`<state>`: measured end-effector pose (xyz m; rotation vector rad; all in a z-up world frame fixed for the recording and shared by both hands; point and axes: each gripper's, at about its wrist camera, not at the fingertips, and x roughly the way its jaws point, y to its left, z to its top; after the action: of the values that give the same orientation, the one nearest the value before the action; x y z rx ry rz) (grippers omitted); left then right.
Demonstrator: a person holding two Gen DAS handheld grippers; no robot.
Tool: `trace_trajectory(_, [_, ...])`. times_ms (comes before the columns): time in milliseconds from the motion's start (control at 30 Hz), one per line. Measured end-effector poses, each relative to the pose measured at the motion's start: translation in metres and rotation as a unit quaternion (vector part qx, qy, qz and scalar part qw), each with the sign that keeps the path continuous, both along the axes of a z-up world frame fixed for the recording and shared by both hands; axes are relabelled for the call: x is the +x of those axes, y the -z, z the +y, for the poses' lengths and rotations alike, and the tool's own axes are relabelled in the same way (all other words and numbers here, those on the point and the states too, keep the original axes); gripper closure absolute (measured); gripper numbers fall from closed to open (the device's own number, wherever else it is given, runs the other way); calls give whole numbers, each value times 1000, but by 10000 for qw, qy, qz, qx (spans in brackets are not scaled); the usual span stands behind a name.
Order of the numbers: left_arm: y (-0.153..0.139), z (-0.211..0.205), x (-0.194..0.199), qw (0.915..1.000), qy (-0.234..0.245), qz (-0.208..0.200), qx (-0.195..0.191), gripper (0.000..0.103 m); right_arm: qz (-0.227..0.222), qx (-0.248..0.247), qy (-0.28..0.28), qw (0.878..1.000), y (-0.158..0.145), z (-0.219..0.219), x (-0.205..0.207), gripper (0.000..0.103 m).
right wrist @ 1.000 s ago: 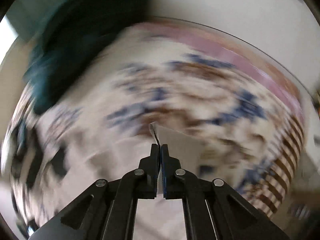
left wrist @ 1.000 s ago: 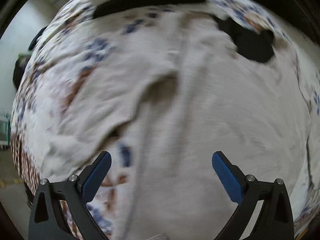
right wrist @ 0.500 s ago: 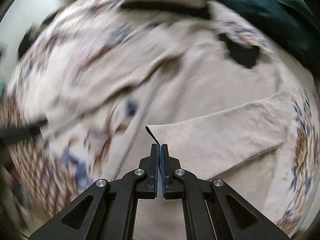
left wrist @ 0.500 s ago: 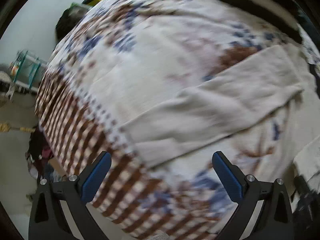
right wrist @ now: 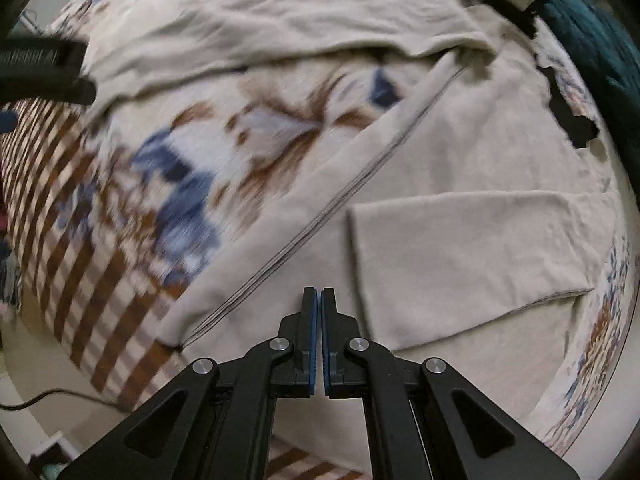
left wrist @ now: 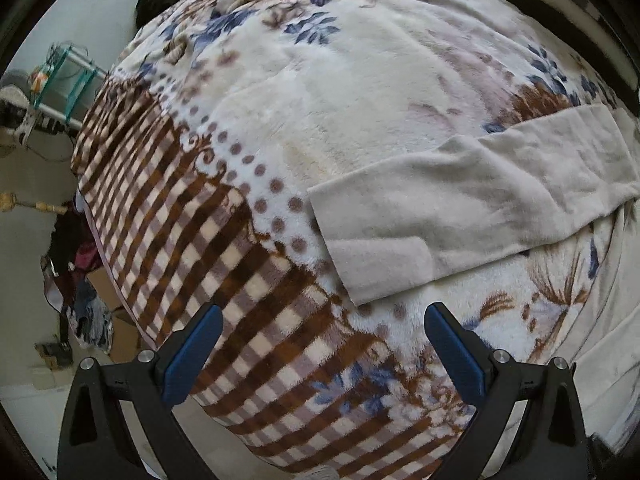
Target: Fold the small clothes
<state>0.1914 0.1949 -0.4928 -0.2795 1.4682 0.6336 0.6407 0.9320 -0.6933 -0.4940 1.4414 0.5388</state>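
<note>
A garment (right wrist: 460, 168) lies spread on a blanket (left wrist: 320, 128) covering the bed. One sleeve (left wrist: 472, 204) extends toward the blanket's checked border and ends short of the bed's edge; the other sleeve (right wrist: 472, 256) lies folded across the garment's body.

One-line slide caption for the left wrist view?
Open left gripper hovers over beige sleeve spread on patterned blanket.

beige garment (left wrist: 472, 200); brown-checked, blue-floral blanket (left wrist: 180, 220).
</note>
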Motion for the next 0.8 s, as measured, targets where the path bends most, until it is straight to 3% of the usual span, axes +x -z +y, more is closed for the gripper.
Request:
trace_trajectory(33, [-1, 3, -2, 9999, -111, -30, -91, 0, 74, 82, 122, 9999, -5, -2, -5, 99])
trace_trajectory(100, [1, 18, -11, 9965, -602, -190, -544, 0, 254, 215, 533, 9980, -15, -19, -4, 83])
trace_trajectory(133, [4, 25, -15, 9933, -835, -259, -752, 0, 284, 256, 742, 9965, -20, -28, -3, 62])
trace_trajectory(167, [8, 35, -22, 9872, -1163, -351, -1033, 0, 305, 324, 1000, 9940, -24, -40, -1, 51])
trace_trajectory(267, [27, 60, -41, 9645, -2033, -516, -1607, 0, 353, 369, 1860, 9812, -33, -86, 8, 51])
trace_trajectory(333, [40, 72, -47, 9442, -2536, -745, -1963, 0, 336, 339, 2244, 9733, -35, -112, 12, 51])
trace_trajectory(400, [48, 78, -44, 9279, -2809, -1124, -2179, 0, 253, 231, 2551, 9663, -35, -138, 14, 51])
trace_trajectory(433, [51, 78, -39, 9260, -2828, -1193, -2199, 1, 236, 195, 2648, 9638, -34, -147, 14, 51])
trace_trajectory(500, [57, 74, -23, 9293, -2699, -1294, -2166, 5, 178, 72, 2934, 9558, -32, -172, 12, 51])
trace_trajectory(567, [61, 67, -7, 9399, -2525, -1195, -1966, 11, 225, 20, 3209, 9468, -29, -195, 11, 51])
trace_trajectory(633, [60, 60, 8, 9553, -2294, -1062, -1534, 37, 240, -34, 3480, 9372, -28, -218, 8, 51])
trace_trajectory(667, [59, 57, 12, 9597, -2213, -1030, -1395, 68, 224, -52, 3588, 9331, -28, -225, 9, 51])
trace_trajectory(700, [55, 54, 16, 9654, -2083, -1024, -1192, 88, 197, -51, 3712, 9283, -31, -237, 6, 51])
trace_trajectory(800, [38, 49, 21, 9717, -1907, -1123, -828, 97, 189, -7, 3959, 9181, -39, -270, 4, 51])
